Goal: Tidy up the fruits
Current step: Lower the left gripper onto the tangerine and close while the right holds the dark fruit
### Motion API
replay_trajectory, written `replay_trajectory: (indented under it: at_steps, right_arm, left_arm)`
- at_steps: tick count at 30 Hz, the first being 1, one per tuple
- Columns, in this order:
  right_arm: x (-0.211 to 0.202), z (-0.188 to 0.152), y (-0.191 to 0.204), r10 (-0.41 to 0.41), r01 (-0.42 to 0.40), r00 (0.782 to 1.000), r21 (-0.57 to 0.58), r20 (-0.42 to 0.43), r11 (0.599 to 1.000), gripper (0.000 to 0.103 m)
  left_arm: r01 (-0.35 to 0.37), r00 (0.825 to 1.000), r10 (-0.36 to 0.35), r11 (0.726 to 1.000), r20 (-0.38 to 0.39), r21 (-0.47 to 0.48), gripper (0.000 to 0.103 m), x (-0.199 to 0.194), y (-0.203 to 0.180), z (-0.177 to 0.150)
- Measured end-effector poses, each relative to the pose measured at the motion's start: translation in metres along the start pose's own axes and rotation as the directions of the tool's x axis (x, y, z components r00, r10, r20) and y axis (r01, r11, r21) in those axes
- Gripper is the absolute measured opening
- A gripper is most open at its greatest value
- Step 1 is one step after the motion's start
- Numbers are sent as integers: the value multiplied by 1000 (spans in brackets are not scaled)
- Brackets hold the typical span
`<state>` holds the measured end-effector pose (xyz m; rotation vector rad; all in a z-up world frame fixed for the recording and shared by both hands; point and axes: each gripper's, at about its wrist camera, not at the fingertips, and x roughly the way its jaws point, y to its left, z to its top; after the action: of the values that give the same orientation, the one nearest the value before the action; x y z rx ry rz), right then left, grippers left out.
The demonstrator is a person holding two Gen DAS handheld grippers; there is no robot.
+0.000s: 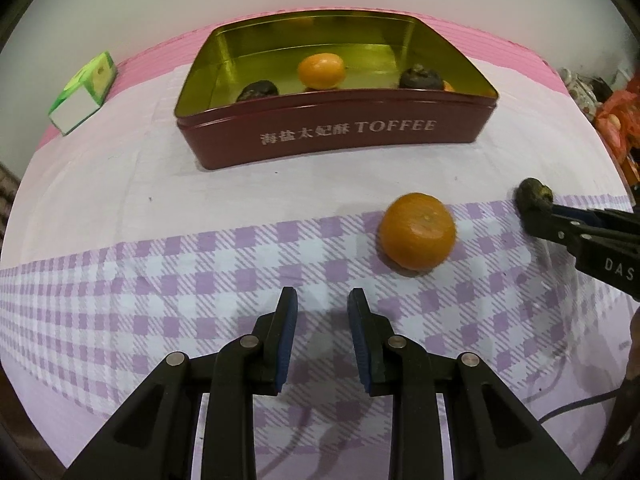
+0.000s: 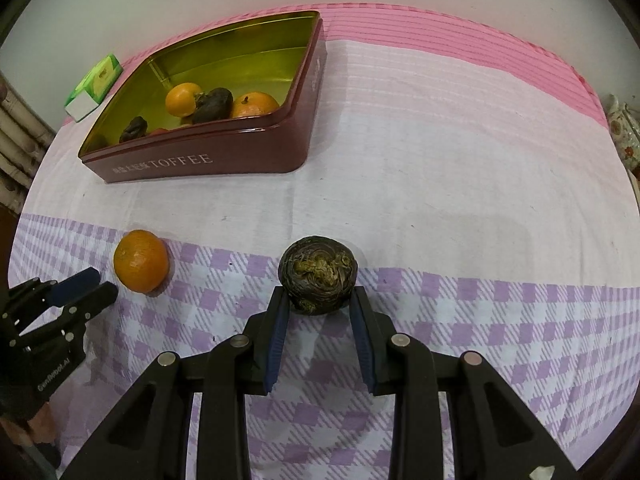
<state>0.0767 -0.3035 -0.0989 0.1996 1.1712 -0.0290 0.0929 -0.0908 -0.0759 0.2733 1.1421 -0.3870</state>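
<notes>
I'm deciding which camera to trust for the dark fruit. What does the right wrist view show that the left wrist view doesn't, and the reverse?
Only the right wrist view shows the whole dark fruit between the open fingers of the right hand-held gripper, contact unclear, and a second orange in the tin.

Only the left wrist view shows the open, empty left hand-held gripper head-on, plus red clutter at the right edge.

Both show the toffee tin, the loose orange on the checked cloth, and the green box.
</notes>
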Motion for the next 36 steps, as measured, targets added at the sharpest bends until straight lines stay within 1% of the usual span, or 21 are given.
replay_trajectory:
  at_steps: [3, 5, 8, 13, 18, 24, 36]
  right_arm:
    - [-1, -2, -1, -2, 2, 1000, 5, 1, 1000, 29]
    - [-1, -3, -4, -2, 2, 1000, 13, 1, 1000, 29]
    - [-1, -5, -7, -4, 3, 1000, 22, 2, 1000, 29]
    - [-3, -8, -15, 1, -2, 1000, 34, 6, 999, 29]
    - [-4, -9, -13, -5, 5, 1000, 36, 7, 999, 29]
    - [-6, -10, -13, -8, 8, 1000, 34, -1, 999, 29]
    - [-7, -14, -16, -12, 12, 1000, 32, 4, 999, 29]
  left_arm:
    - [9, 1000, -9, 1000, -2, 11, 28, -2, -7, -2]
    - [20, 1000, -20, 1000, -5, 8, 28, 2, -2, 0]
    - [33, 999, -33, 999, -7, 22, 28, 1, -9, -1]
    - [72, 997, -71, 997, -18, 40, 28, 1, -20, -3]
    - [62, 998, -61, 996, -16, 72, 28, 2, -35, -3]
    - [47, 999, -46, 997, -15, 61, 28, 3, -38, -1]
    - [56, 998, -55, 998, -9, 38, 28, 12, -45, 15]
